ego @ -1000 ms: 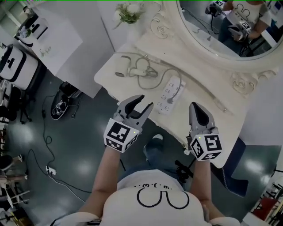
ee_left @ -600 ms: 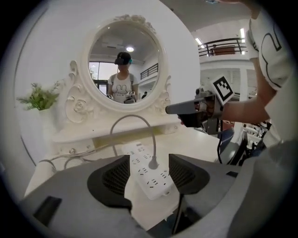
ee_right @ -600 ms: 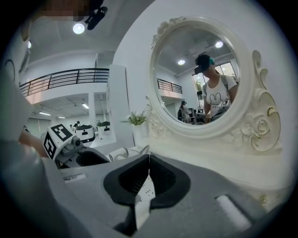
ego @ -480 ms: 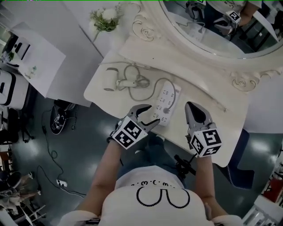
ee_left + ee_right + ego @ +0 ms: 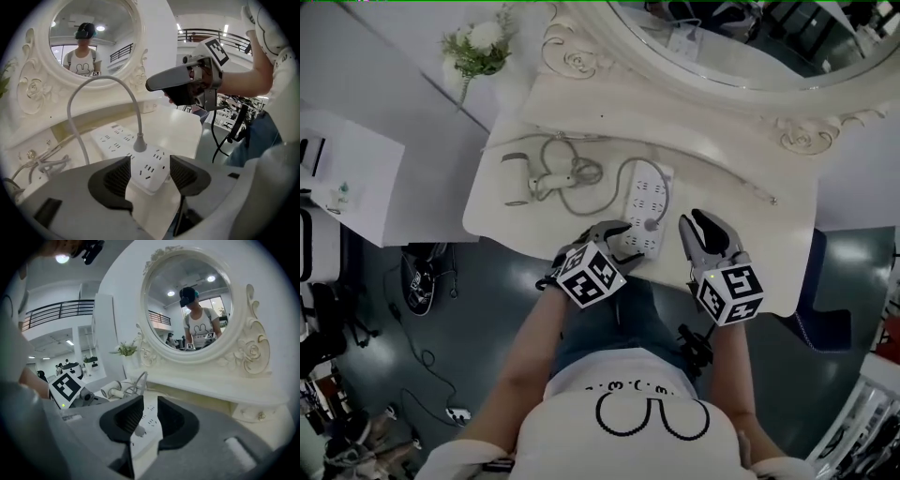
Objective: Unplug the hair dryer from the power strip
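Left gripper [image 5: 623, 242], jaws just opened wide, straddles the white power strip's [image 5: 645, 202] near end without pressing; right gripper [image 5: 705, 225], at its three o'clock, jaws just parting, grips nothing; plug [image 5: 651, 225] seated; hair dryer [image 5: 530, 183] at ten o'clock.

No word, brand, number or sign can be read anywhere. Black-and-white square marker patterns are borne on the left white cube [image 5: 592, 275] and on the right white cube [image 5: 730, 293], but no letters or figures are contained in them. A faint row of marks above the outline drawing on the person's white shirt [image 5: 647, 427] is too small to be made out.
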Tool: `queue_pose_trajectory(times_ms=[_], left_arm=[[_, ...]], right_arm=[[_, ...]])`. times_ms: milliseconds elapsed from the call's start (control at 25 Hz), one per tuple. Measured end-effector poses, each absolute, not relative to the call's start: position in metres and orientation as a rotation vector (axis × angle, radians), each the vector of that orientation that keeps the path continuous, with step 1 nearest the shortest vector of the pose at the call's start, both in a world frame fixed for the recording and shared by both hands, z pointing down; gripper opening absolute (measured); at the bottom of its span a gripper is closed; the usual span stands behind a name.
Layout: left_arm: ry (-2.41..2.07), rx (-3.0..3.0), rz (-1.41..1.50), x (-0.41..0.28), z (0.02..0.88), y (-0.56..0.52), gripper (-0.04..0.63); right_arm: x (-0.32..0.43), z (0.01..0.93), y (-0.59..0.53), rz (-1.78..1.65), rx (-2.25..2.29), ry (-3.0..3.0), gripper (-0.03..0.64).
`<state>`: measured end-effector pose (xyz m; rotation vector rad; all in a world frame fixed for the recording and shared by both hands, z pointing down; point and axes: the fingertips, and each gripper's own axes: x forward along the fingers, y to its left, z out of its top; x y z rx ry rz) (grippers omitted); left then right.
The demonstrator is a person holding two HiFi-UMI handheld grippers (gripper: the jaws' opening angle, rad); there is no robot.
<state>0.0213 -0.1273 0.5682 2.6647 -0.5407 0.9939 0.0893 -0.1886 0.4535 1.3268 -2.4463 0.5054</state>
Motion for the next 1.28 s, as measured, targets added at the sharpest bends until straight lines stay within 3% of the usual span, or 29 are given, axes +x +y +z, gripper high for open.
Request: queue_pose_trajectory(times_ms=[360, 520, 640, 680, 720, 1040, 1280], left_arm=[[-0.426, 2.733, 1.044, 0.022, 0.578, -0.123, 0.256], [-0.415, 2.744, 1.063, 0.022, 0.578, -0.122, 0.256], [-0.415, 2.740, 1.065, 0.022, 0.578, -0.121, 0.256], [-0.416, 2.737, 1.060, 0.022, 0.578, -0.121, 0.256], [-0.416, 2.735, 1.050, 0.022, 0.578, -0.121, 0.256], [-0.420, 2.735, 1.037, 0.021, 0.578, -0.122, 0.252], [-0.391, 2.725, 1.085, 0.021, 0.578, -0.120, 0.252]], right_arm=[[0.066, 0.473, -0.173, 0.589, 1.340, -2.400, 0.131], [0.045, 0.491, -0.176, 0.599, 1.251, -2.393, 0.195], [0.040, 0.503, -0.188, 0.568, 1.252, -2.365, 0.204], [0.040, 0.506, -0.192, 0.554, 1.262, -2.359, 0.187], [0.040, 0.507, -0.195, 0.547, 1.267, -2.361, 0.051], [0.043, 0.506, -0.193, 0.668, 1.327, -2.406, 0.026], [0.029, 0.503, -0.179, 0.528, 1.256, -2.345, 0.025]])
